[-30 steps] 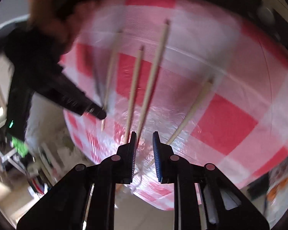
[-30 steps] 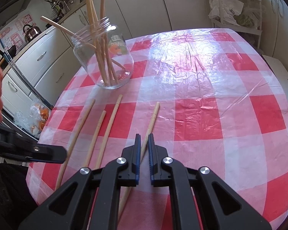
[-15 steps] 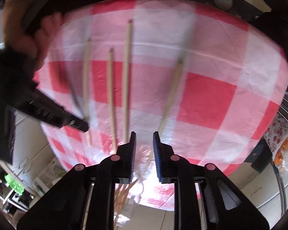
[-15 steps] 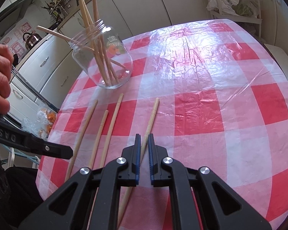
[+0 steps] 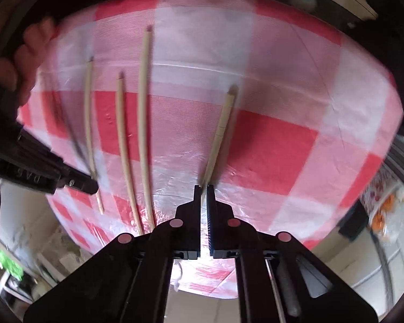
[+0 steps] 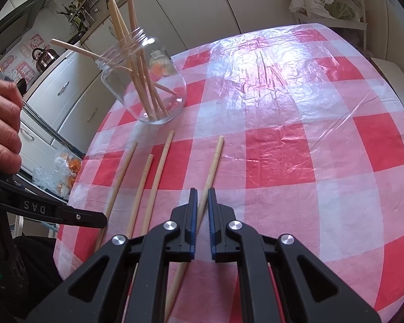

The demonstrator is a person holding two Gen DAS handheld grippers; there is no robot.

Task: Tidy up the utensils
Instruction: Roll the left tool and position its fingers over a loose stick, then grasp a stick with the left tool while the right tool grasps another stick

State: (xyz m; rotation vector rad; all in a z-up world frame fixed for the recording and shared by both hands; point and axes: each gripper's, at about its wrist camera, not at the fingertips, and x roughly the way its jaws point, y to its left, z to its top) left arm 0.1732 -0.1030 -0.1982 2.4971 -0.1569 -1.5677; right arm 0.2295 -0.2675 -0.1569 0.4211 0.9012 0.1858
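**Four chopsticks loose on the checked cloth**

The red-checked tablecloth (image 6: 282,156) carries my glass jar (image 6: 144,80) of chopsticks. Four chopsticks (image 6: 159,172) lie in front of it. My left gripper (image 5: 203,188) is pressed together; my right gripper (image 6: 201,192) is nearly together above one chopstick (image 6: 211,169), gripping nothing.
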